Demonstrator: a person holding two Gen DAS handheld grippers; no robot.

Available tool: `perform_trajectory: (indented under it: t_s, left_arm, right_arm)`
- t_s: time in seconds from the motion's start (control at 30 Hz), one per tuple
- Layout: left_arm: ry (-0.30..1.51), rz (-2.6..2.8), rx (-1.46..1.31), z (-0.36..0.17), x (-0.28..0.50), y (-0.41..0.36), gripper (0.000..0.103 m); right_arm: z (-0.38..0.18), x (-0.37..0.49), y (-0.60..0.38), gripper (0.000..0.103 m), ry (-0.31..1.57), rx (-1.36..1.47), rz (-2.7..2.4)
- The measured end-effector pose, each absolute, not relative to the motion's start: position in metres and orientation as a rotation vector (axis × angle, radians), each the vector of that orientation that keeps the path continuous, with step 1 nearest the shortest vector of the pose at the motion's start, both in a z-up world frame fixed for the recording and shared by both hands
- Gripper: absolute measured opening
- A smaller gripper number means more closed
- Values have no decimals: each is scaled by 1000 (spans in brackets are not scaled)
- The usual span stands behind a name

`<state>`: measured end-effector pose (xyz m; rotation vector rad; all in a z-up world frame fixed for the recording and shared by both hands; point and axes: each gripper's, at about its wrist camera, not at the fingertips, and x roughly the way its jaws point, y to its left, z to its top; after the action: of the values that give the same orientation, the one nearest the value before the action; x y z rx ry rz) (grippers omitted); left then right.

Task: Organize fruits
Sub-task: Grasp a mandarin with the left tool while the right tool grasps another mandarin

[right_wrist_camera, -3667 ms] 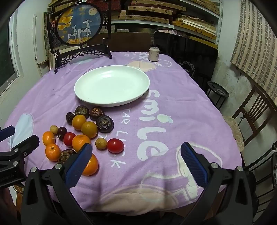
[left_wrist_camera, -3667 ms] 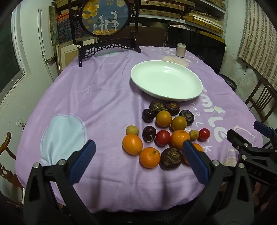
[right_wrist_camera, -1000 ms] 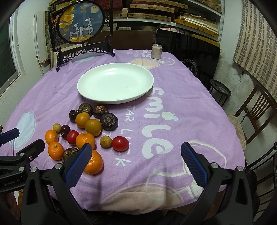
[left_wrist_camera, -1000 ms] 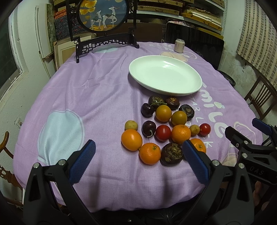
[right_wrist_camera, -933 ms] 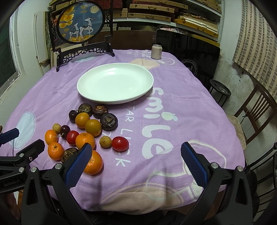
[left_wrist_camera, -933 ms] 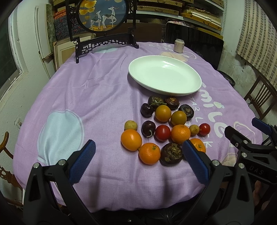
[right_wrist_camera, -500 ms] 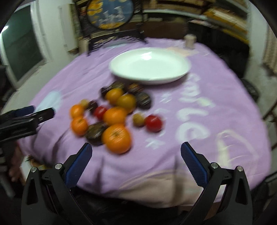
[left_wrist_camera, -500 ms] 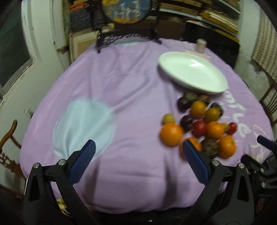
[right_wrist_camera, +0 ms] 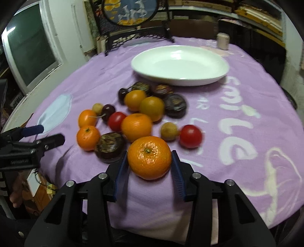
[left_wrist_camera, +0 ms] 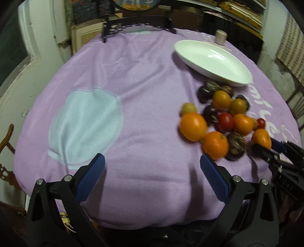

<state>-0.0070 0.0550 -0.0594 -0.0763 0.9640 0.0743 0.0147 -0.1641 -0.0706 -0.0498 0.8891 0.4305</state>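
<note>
A cluster of fruit lies on the purple tablecloth: oranges, red tomatoes (right_wrist_camera: 190, 136), dark passion fruits (right_wrist_camera: 110, 147) and small yellow fruits. My right gripper (right_wrist_camera: 149, 167) has its blue pads closed against a large orange (right_wrist_camera: 149, 157) at the near edge of the cluster. That orange also shows in the left wrist view (left_wrist_camera: 261, 139), with the right gripper's fingertips at it. My left gripper (left_wrist_camera: 152, 174) is open and empty over bare cloth, left of the fruit. A white empty plate (right_wrist_camera: 179, 64) stands behind the fruit.
A framed round picture on a black stand (right_wrist_camera: 133, 11) and a small jar (right_wrist_camera: 222, 43) are at the table's far side. A wooden chair (left_wrist_camera: 296, 102) stands at the right. The table's front edge is just below both grippers.
My right gripper moved left and forward to the fruit and closed on the nearest orange. My left gripper swung left, away from the cluster, and stayed open.
</note>
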Motion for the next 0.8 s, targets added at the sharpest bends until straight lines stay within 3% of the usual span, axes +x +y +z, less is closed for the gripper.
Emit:
perform_trajectory:
  t_s: [0.2,0.33,0.53,0.63,0.8]
  left_arm:
    - [996,-57,-36,-64,-4,22,100]
    - [1024,-96,-15,-70,6,5,65]
    - [1001,-98,31,-77,19,-12,51]
    - [983,-86,47,-77,27,-19,37]
    - [976,-127,19,-65,21,-16,36]
  right_arm:
    - [-70,14,-196,45,885,-40,338]
    - [-76,13,-204,46,903,-22,343]
    - [-77,10,-210,46,907,18,353]
    - [-78,11,-210,46,907,18,355]
    - [-72,11,-214,46,888,52,377]
